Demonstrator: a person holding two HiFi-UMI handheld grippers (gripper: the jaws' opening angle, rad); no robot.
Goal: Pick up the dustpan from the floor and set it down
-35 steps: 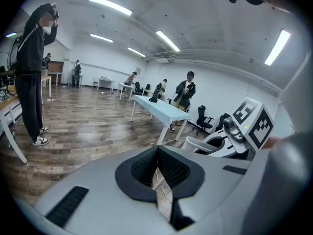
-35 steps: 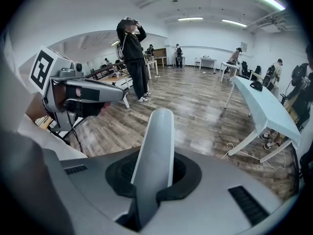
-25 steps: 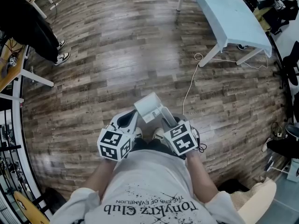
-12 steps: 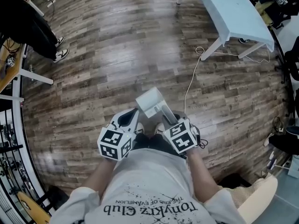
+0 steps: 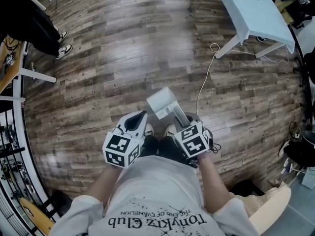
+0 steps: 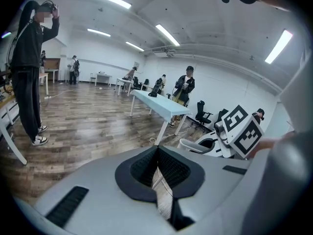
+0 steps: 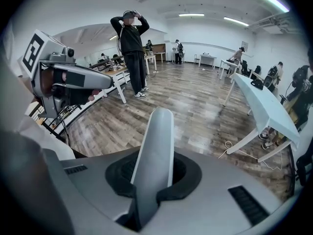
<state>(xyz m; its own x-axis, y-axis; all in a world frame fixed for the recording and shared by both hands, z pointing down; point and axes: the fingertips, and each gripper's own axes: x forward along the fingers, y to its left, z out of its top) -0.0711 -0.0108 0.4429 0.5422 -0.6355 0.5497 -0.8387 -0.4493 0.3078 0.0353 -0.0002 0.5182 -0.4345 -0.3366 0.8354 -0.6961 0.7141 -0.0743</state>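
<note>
Dustpan [image 5: 161,103] is up off the floor [image 5: 123,58], I judge; setting down remains.
My right gripper [image 5: 183,124] has its fingers clamped on the handle; my left gripper [image 5: 142,116] has its fingers closed, empty.

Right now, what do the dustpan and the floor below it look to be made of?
Dustpan: probably moulded plastic, pale grey-white, smooth with a soft sheen. Its handle has rounded edges and no grain.
Floor: wood-look planks, brown-grey, fairly glossy. Staggered seams, printed-looking grain and light glare suggest laminate or vinyl, though real wood cannot be ruled out.
</note>
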